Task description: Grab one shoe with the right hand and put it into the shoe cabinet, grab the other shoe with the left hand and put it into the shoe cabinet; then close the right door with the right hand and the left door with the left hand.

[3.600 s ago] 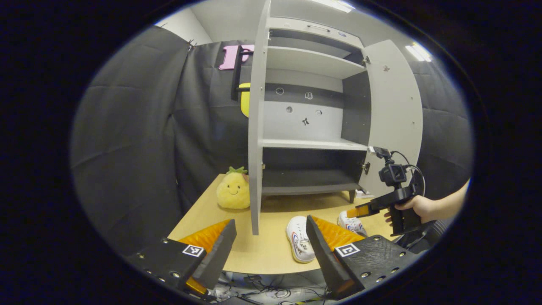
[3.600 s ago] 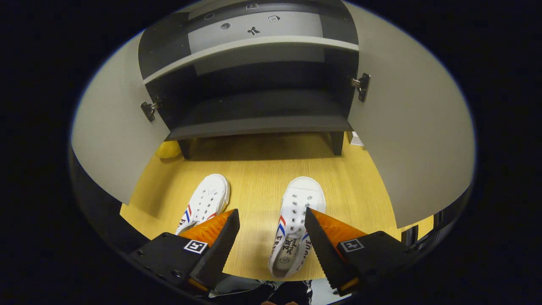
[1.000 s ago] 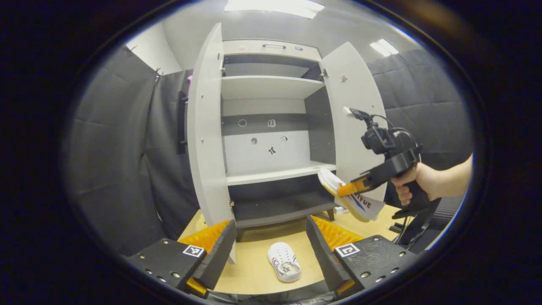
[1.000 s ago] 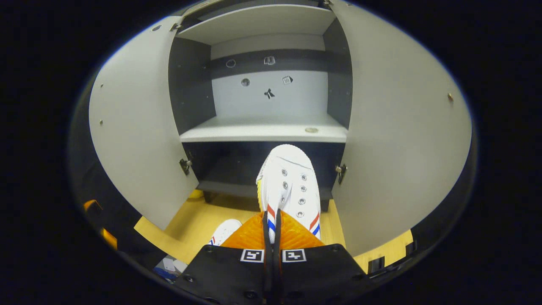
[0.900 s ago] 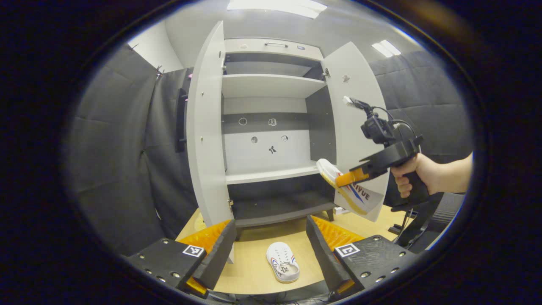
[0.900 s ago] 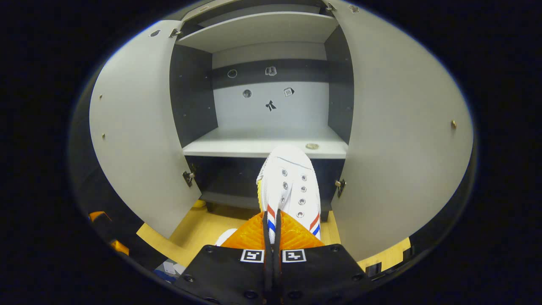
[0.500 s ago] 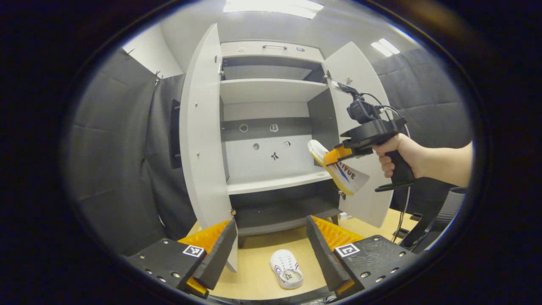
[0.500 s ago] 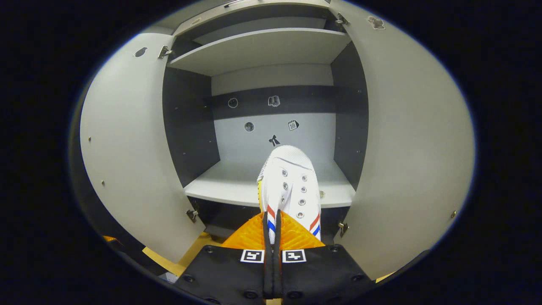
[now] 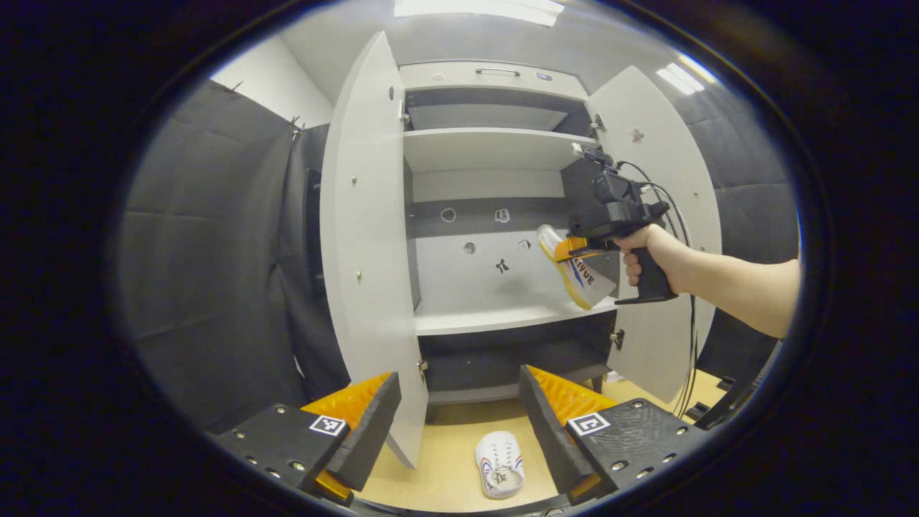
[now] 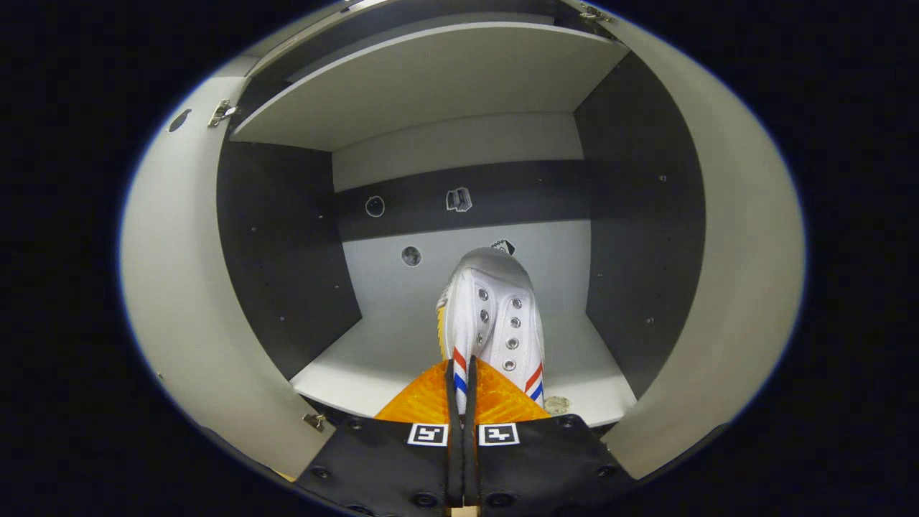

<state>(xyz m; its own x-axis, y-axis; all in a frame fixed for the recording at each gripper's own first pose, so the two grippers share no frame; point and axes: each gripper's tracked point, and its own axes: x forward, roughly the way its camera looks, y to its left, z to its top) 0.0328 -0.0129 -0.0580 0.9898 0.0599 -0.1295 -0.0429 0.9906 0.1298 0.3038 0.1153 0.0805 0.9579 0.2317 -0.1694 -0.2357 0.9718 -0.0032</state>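
Shoe cabinet [image 9: 495, 72] stands with both doors swung open; left door [image 9: 370, 244], right door [image 9: 664, 179]. Middle shelf [image 9: 502, 316] bare, lower shelf [image 9: 502, 359] dark. Right tongs [image 10: 463, 391] clamped tight on a white shoe [image 10: 492, 316], toe pointing in, held in the air above the middle shelf. Hand [image 9: 650, 251] grips that tool's handle. Second shoe [image 9: 500, 463] lies on the table [image 9: 445, 477] in front of the cabinet, between the fingers of the left tongs [image 9: 459, 424], which gape wide, holding nothing.
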